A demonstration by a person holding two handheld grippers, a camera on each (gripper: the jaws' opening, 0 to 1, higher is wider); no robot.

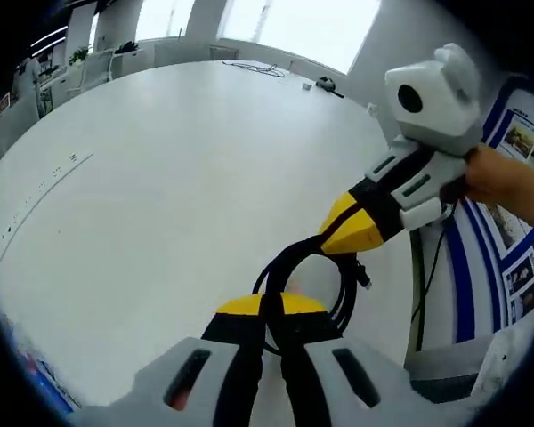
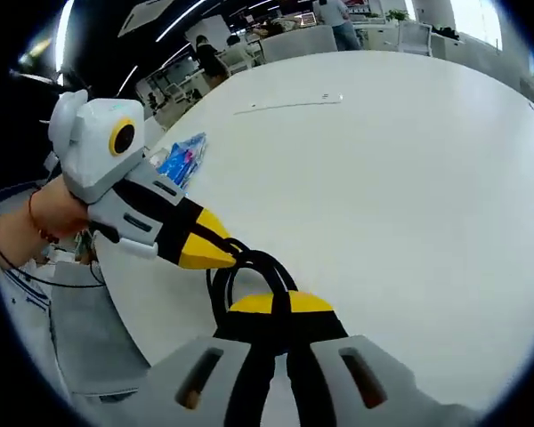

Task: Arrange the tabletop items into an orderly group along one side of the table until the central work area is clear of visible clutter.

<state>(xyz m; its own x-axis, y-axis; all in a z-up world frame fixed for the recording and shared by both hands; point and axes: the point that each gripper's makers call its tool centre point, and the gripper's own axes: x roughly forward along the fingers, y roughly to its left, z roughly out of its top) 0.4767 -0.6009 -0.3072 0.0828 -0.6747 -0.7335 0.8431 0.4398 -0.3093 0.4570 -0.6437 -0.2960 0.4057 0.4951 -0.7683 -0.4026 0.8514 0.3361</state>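
Note:
A coiled black cable (image 1: 345, 298) hangs just above the white table (image 1: 160, 178) near its edge. In the left gripper view my left gripper (image 1: 269, 308) is shut on the coil at its near side. The right gripper (image 1: 345, 235) comes in from the right, held by a hand, and its yellow tips are shut on the coil's far side. From the right gripper view, my right gripper (image 2: 280, 305) clamps the black cable (image 2: 219, 289), and the left gripper (image 2: 219, 254) bites the same loop from the left over the white table (image 2: 383, 178).
A blue packet (image 2: 182, 158) lies near the table's left edge, and a thin strip (image 2: 289, 104) lies farther out. A small dark object (image 1: 327, 84) and a thin wire (image 1: 254, 67) sit at the far edge. A grey chair (image 2: 80, 329) stands beside the table.

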